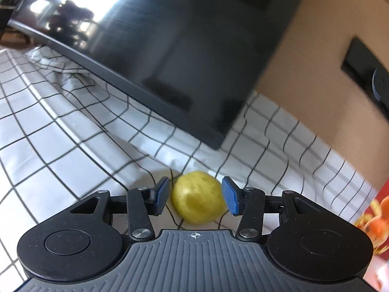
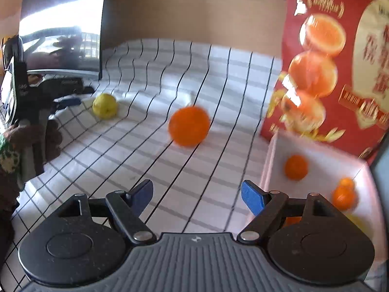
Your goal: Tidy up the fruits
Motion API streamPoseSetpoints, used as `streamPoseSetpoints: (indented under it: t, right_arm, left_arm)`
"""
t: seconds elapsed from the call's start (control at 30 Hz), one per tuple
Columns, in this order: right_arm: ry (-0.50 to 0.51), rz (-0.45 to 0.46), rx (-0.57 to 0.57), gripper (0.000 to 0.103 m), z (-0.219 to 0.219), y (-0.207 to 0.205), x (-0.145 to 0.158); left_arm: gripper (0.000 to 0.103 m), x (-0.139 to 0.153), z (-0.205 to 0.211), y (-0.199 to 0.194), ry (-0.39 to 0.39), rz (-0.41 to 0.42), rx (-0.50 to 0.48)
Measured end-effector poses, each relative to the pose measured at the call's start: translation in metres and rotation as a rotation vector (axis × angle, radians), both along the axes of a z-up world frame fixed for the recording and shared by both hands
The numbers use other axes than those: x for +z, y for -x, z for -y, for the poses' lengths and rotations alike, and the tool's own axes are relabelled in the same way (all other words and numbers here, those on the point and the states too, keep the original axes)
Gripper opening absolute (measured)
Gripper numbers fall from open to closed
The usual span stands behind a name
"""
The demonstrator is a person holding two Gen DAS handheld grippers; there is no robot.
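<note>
A yellow fruit (image 1: pixel 198 198) lies on the checked cloth (image 1: pixel 73 133). In the left wrist view it shows between the blue pads (image 1: pixel 161 196) of my left gripper (image 1: pixel 195 189), with a thin gap at the left pad. In the right wrist view the yellow fruit (image 2: pixel 105 105) rests on the cloth just beyond the left gripper's fingertips (image 2: pixel 70 102), untouched. My right gripper (image 2: pixel 197 187) stands open over the cloth, nothing between its pads. An orange (image 2: pixel 189 126) sits on the cloth ahead of it. To its right, the white box (image 2: pixel 269 160) holds two oranges (image 2: pixel 296 167) (image 2: pixel 342 196).
A black glossy screen (image 1: pixel 170 48) stands on the cloth behind the yellow fruit. The box's red lid (image 2: pixel 340 73) with printed oranges stands upright at the right. A beige wall (image 2: pixel 194 12) runs behind. A brown and green sleeve (image 2: pixel 14 150) shows at the left.
</note>
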State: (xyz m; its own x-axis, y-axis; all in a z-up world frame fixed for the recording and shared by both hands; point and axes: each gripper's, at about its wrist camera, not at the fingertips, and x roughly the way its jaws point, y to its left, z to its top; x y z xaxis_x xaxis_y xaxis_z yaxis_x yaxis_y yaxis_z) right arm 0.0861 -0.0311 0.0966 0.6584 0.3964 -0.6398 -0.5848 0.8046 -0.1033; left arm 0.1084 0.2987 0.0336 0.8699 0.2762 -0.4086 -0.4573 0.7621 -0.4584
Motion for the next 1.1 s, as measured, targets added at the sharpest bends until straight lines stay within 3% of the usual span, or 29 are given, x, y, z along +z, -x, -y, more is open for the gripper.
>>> streamPoseSetpoints:
  t: [0.13, 0.33, 0.4, 0.47, 0.57, 0.7, 0.77, 0.83, 1.03, 1.1]
  right_arm:
    - [-0.002, -0.029, 0.035, 0.080, 0.004, 0.019, -0.016]
    - [0.137, 0.204, 0.065, 0.080, 0.031, 0.071, -0.013]
    - [0.164, 0.229, 0.068, 0.080, 0.042, 0.079, -0.012]
    - [0.161, 0.223, 0.060, 0.080, 0.054, 0.084, -0.011]
    - [0.134, 0.211, 0.021, 0.080, 0.075, 0.088, -0.007]
    - [0.108, 0.225, -0.042, 0.080, 0.106, 0.094, -0.008]
    - [0.105, 0.232, -0.074, 0.080, 0.120, 0.094, -0.011]
    - [0.095, 0.218, -0.106, 0.080, 0.133, 0.090, -0.013]
    - [-0.002, 0.121, -0.191, 0.080, 0.172, 0.074, -0.017]
    - [-0.026, 0.106, -0.205, 0.080, 0.179, 0.071, -0.018]
  left_arm:
    - [0.052, -0.002, 0.005, -0.018, 0.005, -0.087, 0.004]
    - [0.059, -0.004, 0.005, -0.033, 0.027, -0.121, 0.025]
    - [0.063, -0.006, 0.004, -0.043, 0.064, -0.128, 0.028]
    - [0.074, -0.009, 0.005, -0.055, 0.094, -0.154, 0.039]
    - [0.083, -0.015, 0.013, -0.066, 0.086, -0.191, 0.062]
    - [0.078, -0.020, 0.020, -0.074, 0.074, -0.188, 0.063]
    - [0.066, -0.021, 0.019, -0.073, 0.093, -0.165, 0.042]
    - [0.066, -0.021, 0.018, -0.067, 0.103, -0.161, 0.021]
    - [0.065, -0.016, 0.035, -0.046, 0.009, -0.210, -0.129]
    - [0.065, -0.015, 0.047, -0.030, 0.012, -0.209, -0.195]
